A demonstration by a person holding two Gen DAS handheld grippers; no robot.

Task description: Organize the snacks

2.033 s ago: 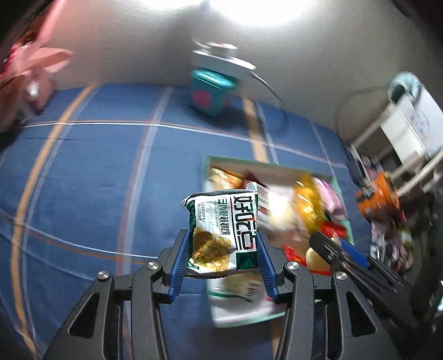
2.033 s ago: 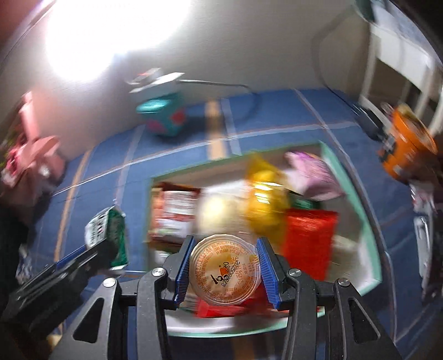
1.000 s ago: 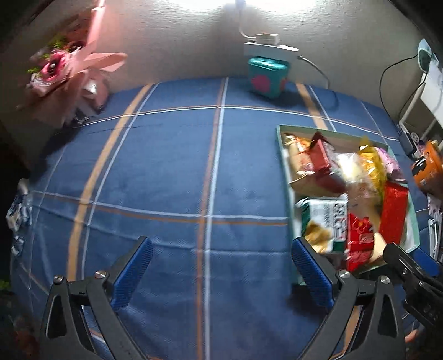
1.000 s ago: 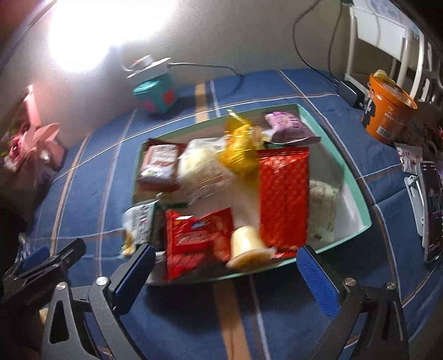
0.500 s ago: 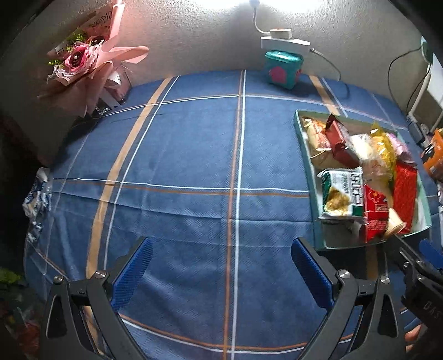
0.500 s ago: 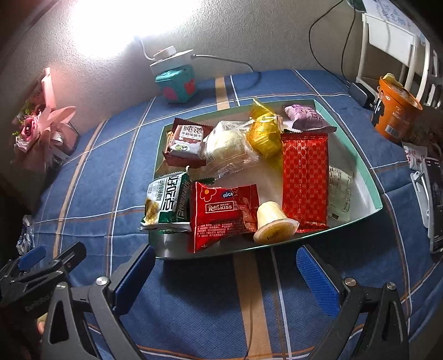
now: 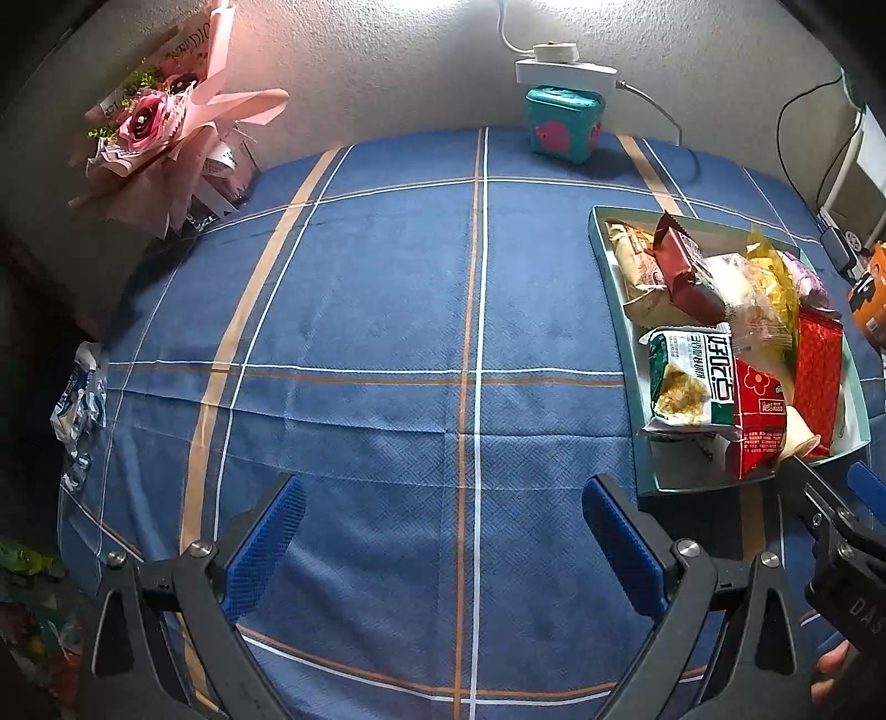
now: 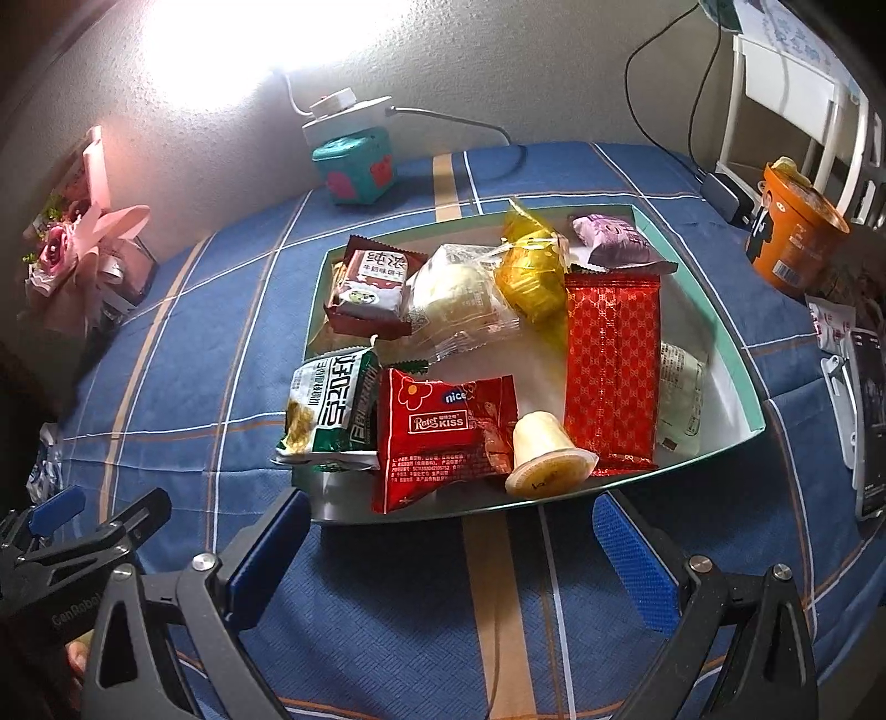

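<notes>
One tray (image 8: 720, 343); nine snack packets; one jelly cup (image 8: 545, 454); two hand-held grippers.

Room dim. Only strong light comes from lamp glare on wall (image 8: 221, 50), blown out to white in my right view. Same glare at top of my left view. Blue tablecloth (image 7: 387, 310) evenly lit in middle, darker toward near side. Fisheye bends cloth stripes strongly; corners go black. Both views sharp, no motion blur. Shiny snack wrappers (image 8: 612, 354) show small reflections.
</notes>
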